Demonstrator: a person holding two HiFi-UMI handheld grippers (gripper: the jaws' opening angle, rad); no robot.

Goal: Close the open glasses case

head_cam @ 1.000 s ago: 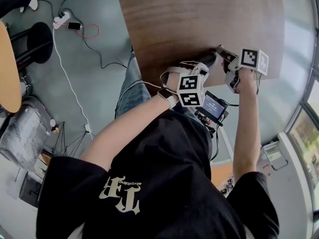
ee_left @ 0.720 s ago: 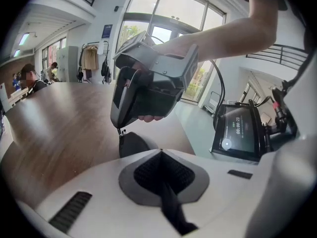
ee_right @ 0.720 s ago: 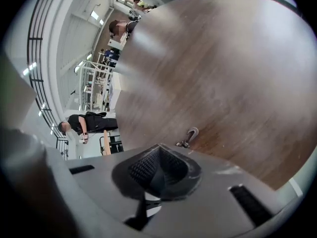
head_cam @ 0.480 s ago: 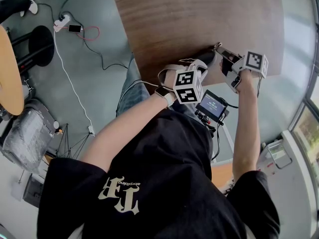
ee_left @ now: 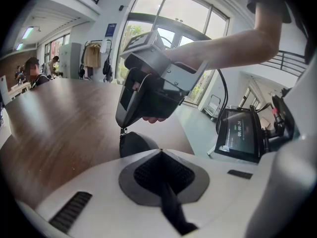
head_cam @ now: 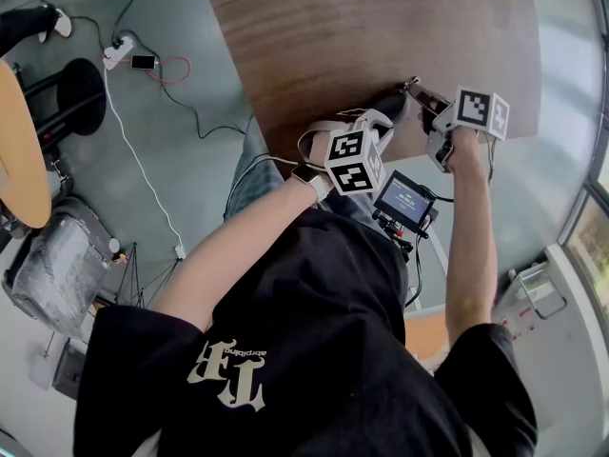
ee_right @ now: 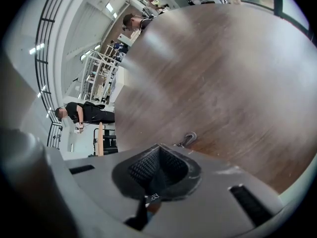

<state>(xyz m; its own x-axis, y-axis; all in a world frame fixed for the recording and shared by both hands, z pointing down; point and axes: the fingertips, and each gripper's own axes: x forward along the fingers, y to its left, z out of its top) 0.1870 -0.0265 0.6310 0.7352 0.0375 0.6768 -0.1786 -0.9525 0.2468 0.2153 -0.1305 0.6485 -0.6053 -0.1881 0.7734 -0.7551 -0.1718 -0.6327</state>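
Note:
A black glasses case [head_cam: 393,110] lies at the near edge of the brown wooden table [head_cam: 381,27]. My left gripper [head_cam: 385,122] is shut at the case's near end, and the dark rounded case [ee_left: 136,145] shows just past its closed pads [ee_left: 159,152]. My right gripper [head_cam: 415,89] comes down on the case from the right. Its tip [ee_left: 122,126] touches the top of the case, where a small metal piece hangs. In the right gripper view the jaws [ee_right: 157,150] are shut on a small zipper pull tag [ee_right: 151,198], with a metal clasp [ee_right: 187,139] just beyond them.
A small screen unit [head_cam: 404,201] hangs below the table edge between the arms. On the floor at left are a power strip [head_cam: 119,38] with cables, a black stool [head_cam: 76,79] and a round tabletop [head_cam: 19,150]. People stand far off in the room.
Both grippers stay at the case on the table edge. The right gripper has tilted slightly, and the head view has shifted a little.

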